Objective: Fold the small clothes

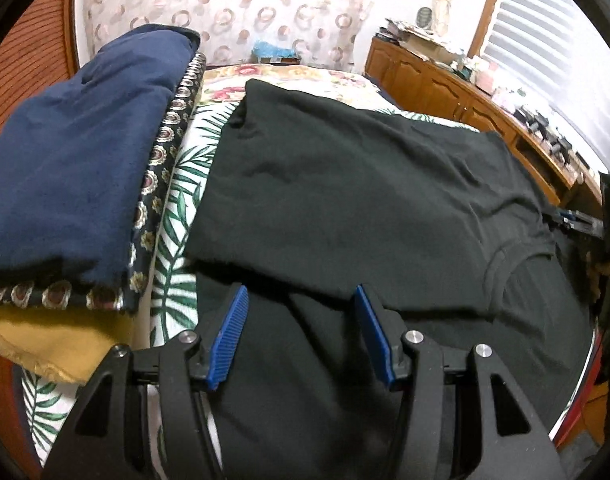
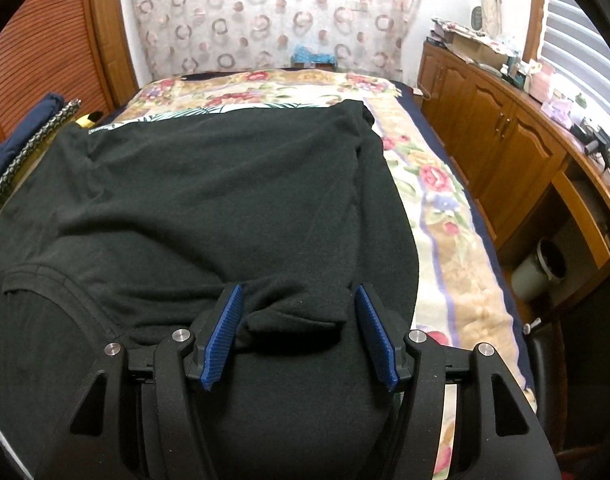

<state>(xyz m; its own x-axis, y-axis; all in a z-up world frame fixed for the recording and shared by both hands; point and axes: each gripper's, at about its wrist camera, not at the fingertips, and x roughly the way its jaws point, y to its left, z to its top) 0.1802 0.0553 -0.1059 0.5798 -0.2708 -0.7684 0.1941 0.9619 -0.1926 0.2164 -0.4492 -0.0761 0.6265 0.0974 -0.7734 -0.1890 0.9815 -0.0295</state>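
Left wrist view looks down on a black shirt (image 1: 345,184) that lies spread on the bed (image 1: 185,168). The left gripper (image 1: 301,300) hangs low over the near part of the shirt, close to its left edge. Its two blue fingers (image 1: 229,340) stand apart and no cloth is pinched between them. The round collar (image 1: 501,264) of the shirt shows to the right of this gripper. Left of the shirt is a stack of folded clothes: a navy piece (image 1: 73,168) on top, a dark patterned piece (image 1: 161,184) under it and a yellow piece (image 1: 53,340) at the bottom. The stack lies just beside the shirt, and a strip of leaf-print sheet (image 1: 181,208) is between them. At the right edge of this view the right gripper is partly visible.

Right wrist view shows the same shirt (image 2: 209,192) from the other side. The right gripper (image 2: 297,300) is over the near right part of the shirt. Its fingers (image 2: 221,340) are also apart, and a raised fold (image 2: 293,320) of black cloth sits between them; whether the pads touch it I cannot tell. Right of the shirt runs a floral blanket (image 2: 437,200), and beyond the bed stands a wooden cabinet (image 2: 497,148).
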